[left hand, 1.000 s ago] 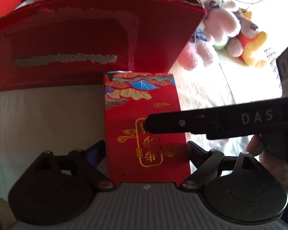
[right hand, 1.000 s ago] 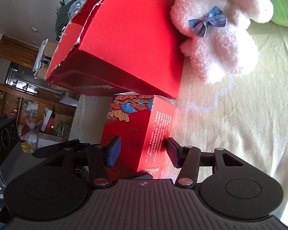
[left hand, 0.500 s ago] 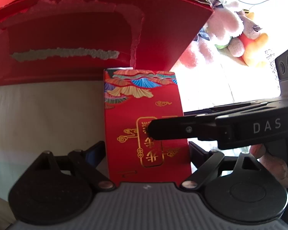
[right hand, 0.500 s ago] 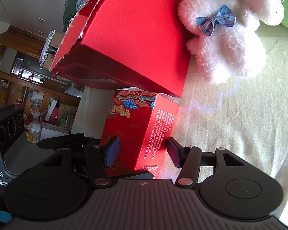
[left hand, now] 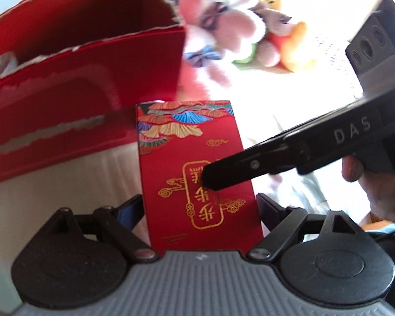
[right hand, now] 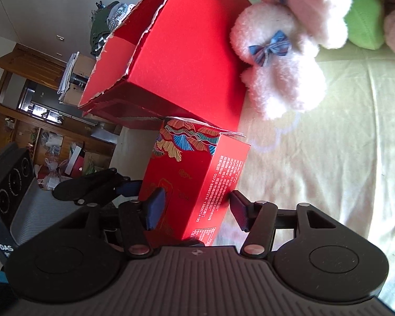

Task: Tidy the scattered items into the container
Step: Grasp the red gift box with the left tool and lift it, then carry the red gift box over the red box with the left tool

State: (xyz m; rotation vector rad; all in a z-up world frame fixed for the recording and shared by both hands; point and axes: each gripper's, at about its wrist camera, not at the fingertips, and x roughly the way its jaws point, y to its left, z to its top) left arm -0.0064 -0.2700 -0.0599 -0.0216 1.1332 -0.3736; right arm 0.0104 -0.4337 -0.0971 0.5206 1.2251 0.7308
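Observation:
A red gift box with gold writing and a coloured fan pattern [left hand: 197,179] sits between the fingers of both grippers. My left gripper [left hand: 200,210] is shut on its two narrow sides. My right gripper [right hand: 197,208] is shut on its broad faces from the side; one right finger [left hand: 250,168] crosses the box's front. The big open red cardboard container [left hand: 92,73] stands just behind the box, its torn rim visible. In the right wrist view the box [right hand: 194,173] is below the container's corner [right hand: 176,58].
A pink plush rabbit with a blue bow [right hand: 281,60] lies right of the container, beside a green plush [right hand: 363,23] and an orange-and-yellow plush [left hand: 295,50]. A pale yellow cloth [right hand: 329,144] covers the surface. Shelves and clutter stand beyond [right hand: 39,131].
Both grippers have lifted the box upward; the container's open top and rim now show and the container sits lower in view. The left view has tilted and blurred.

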